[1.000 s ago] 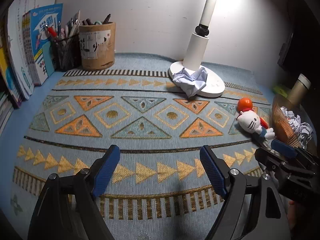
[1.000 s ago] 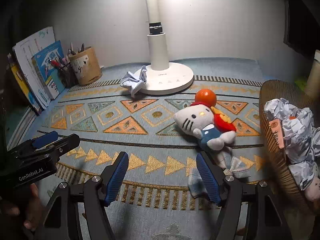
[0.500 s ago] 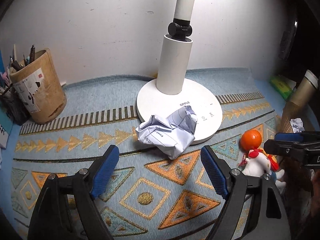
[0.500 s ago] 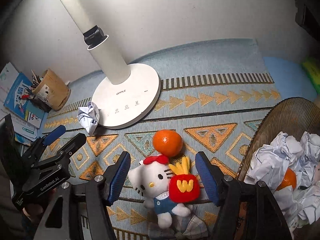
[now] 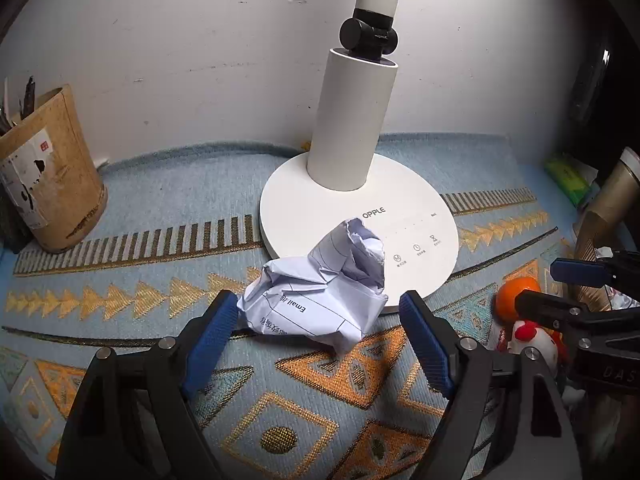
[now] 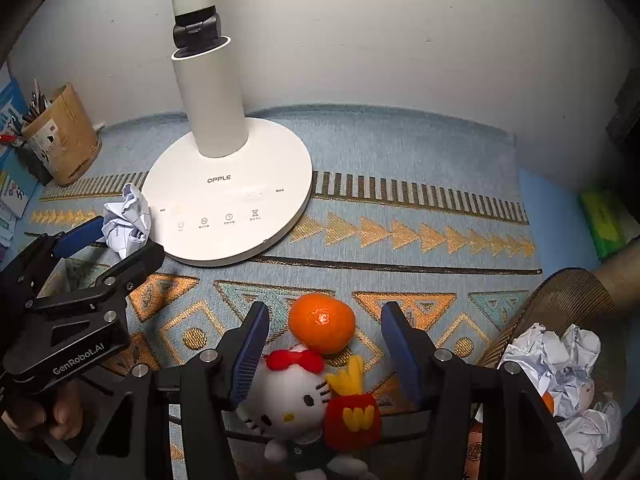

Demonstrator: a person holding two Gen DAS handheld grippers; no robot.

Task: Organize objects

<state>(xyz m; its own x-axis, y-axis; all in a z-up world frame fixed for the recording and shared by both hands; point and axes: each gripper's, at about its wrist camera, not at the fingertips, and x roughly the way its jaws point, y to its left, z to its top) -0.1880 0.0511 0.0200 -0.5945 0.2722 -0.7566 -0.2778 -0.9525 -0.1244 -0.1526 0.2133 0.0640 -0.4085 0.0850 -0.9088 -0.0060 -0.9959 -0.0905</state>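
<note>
A crumpled paper ball [image 5: 320, 292] leans on the front edge of the white lamp base [image 5: 420, 216]. My left gripper [image 5: 316, 336] is open, its blue pads on either side of the paper, not touching. The same paper ball [image 6: 126, 224] and left gripper [image 6: 102, 244] show in the right wrist view. An orange [image 6: 322, 322] lies on the mat by a white plush cat [image 6: 290, 396] holding a red fries pouch. My right gripper [image 6: 324, 352] is open, its pads flanking the orange and the plush head. The right gripper also shows in the left wrist view [image 5: 560, 284].
A wicker basket [image 6: 560, 300] at the right holds several crumpled papers and an orange. A tan pen holder [image 5: 44, 184] stands at the back left. A gold bottle [image 5: 612, 196] and a green pack [image 6: 600, 220] sit at the right edge. A patterned blue mat [image 5: 160, 216] covers the desk.
Both grippers have moved forward and down. The left one now has the paper ball between its open pads; the right one has closed in around the orange and plush.
</note>
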